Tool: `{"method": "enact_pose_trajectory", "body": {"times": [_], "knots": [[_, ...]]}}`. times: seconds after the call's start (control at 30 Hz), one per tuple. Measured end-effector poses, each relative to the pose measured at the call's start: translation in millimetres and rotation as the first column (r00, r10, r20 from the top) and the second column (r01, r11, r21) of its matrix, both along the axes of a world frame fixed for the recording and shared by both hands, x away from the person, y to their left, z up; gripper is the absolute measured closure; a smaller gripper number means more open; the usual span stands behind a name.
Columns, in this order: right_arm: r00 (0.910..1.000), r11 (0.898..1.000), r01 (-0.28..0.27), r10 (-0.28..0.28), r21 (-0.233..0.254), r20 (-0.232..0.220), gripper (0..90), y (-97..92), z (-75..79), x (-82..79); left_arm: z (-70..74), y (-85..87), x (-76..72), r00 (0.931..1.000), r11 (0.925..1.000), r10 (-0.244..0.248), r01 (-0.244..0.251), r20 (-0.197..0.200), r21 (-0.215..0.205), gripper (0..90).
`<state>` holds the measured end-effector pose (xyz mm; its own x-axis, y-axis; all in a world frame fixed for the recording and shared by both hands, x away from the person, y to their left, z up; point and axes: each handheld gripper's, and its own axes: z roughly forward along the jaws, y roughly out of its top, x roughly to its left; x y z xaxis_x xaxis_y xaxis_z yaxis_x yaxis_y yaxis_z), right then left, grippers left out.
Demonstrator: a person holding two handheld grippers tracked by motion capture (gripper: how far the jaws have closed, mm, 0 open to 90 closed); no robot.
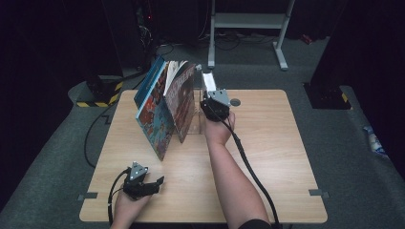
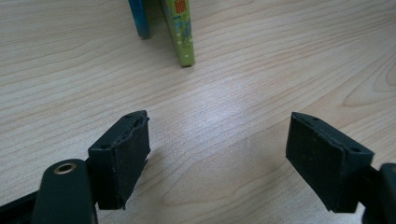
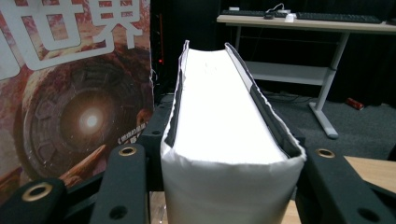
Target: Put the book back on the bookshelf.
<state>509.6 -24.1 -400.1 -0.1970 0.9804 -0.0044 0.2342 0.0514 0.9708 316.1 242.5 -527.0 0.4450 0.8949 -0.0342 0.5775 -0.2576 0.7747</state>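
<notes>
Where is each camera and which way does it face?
High view: above the person's side, looking forward and down on the table; both forearms, left gripper and right gripper show.
Left gripper view: rides the left gripper, looking along its open jaws over the table toward the books' lower edges.
Right gripper view: rides the right gripper, looking along a white book clamped in its jaws.
Shared: the white book and the red-cover book appear in the high and right gripper views.
</notes>
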Motion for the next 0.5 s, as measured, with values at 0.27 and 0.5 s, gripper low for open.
{"method": "enact_pose_trajectory", "body": {"times": [0.27, 0.5], "knots": [[0.9999, 1.0, -0.009, 0.01, 0.029, -0.013, 49.3, -3.7, -2.3, -2.8, -0.2, -0.4, -0.1, 1.0, 1.0, 0.002, -0.002, -0.004, -0.006, 21.7], [0.9975, 0.998, -0.044, 0.046, 0.038, -0.053, 43.2, -7.9, -8.6, -3.9, -0.2, -0.5, -0.1, 1.0, 1.0, 0.001, -0.001, -0.003, -0.006, 21.7]]}}
